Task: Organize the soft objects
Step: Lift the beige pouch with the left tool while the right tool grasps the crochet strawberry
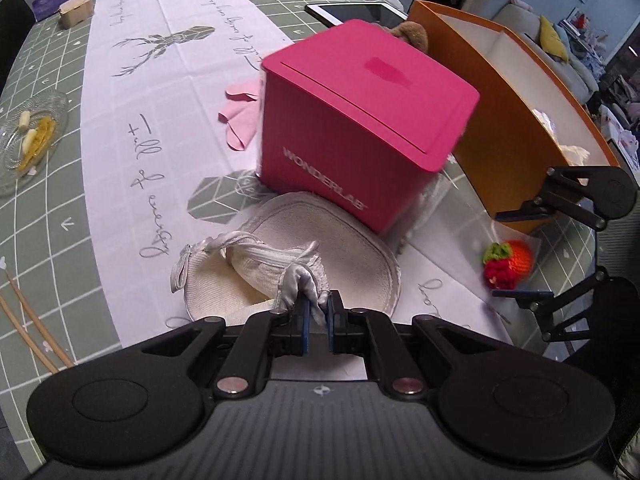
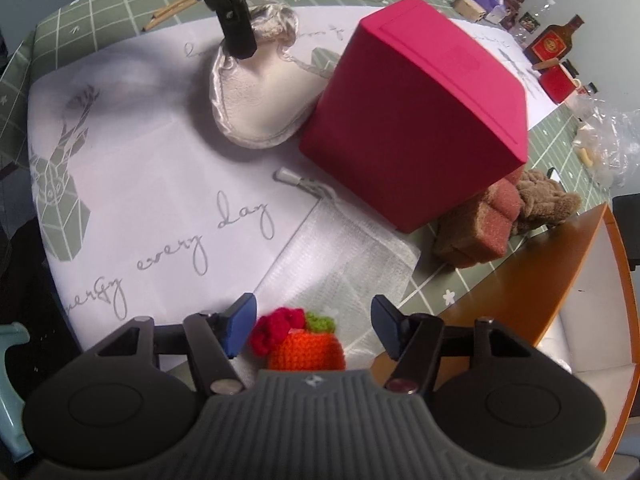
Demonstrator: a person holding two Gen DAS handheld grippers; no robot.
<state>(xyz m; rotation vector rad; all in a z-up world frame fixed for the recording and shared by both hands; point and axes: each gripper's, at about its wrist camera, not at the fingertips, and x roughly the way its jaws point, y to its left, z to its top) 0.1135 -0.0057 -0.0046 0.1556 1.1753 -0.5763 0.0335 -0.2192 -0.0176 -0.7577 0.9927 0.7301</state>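
My left gripper [image 1: 317,310] is shut on the grey satin ribbon [image 1: 296,280] of a cream bath mitt [image 1: 320,252] that lies on the white runner in front of a pink WONDERLAB box [image 1: 360,120]. The mitt also shows in the right wrist view [image 2: 260,100], with the left gripper on its far end. My right gripper [image 2: 312,328] is open, its fingers on either side of an orange crocheted strawberry [image 2: 306,344], which also shows in the left wrist view [image 1: 508,262]. An orange bin [image 1: 500,128] stands right of the box.
A white mesh bag [image 2: 340,248] lies under the strawberry. A brown-red sponge [image 2: 476,228] and a brown plush [image 2: 548,200] sit behind the pink box [image 2: 420,112]. A pink cloth [image 1: 240,116], glass plate [image 1: 28,136], chopsticks [image 1: 32,320] and tablet [image 1: 352,12] lie on the table.
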